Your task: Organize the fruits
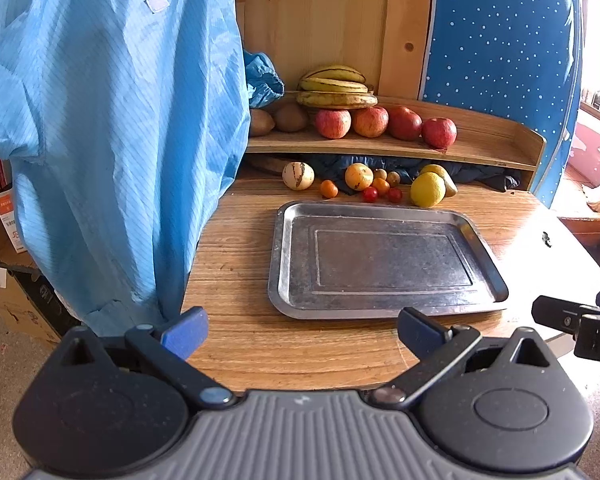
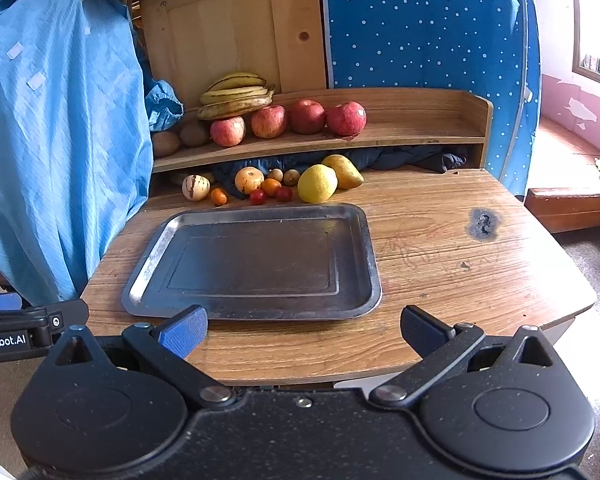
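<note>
An empty steel tray (image 1: 284, 264) (image 2: 152, 264) lies on the wooden table. Behind it sit small fruits: a striped pale melon (image 1: 298, 175) (image 2: 196, 187), an orange (image 1: 359, 176) (image 2: 249, 180), cherry tomatoes (image 1: 370, 194) (image 2: 257, 197), a lemon (image 1: 428, 189) (image 2: 317, 183) and a pear (image 2: 345, 170). On the shelf above are bananas (image 1: 334, 88) (image 2: 236, 94), several red apples (image 1: 404, 122) (image 2: 307, 116) and kiwis (image 1: 291, 117) (image 2: 194, 133). My left gripper (image 1: 302, 332) and right gripper (image 2: 304, 330) are both open and empty, hovering over the table's near edge in front of the tray.
A blue garment (image 1: 100, 128) (image 2: 56, 132) hangs at the table's left side. A wooden shelf (image 1: 500, 136) (image 2: 428, 120) stands at the back before a wooden panel and blue dotted cloth (image 2: 420, 20). Dark cloth lies under the shelf. A burn mark (image 2: 482, 222) is on the table's right.
</note>
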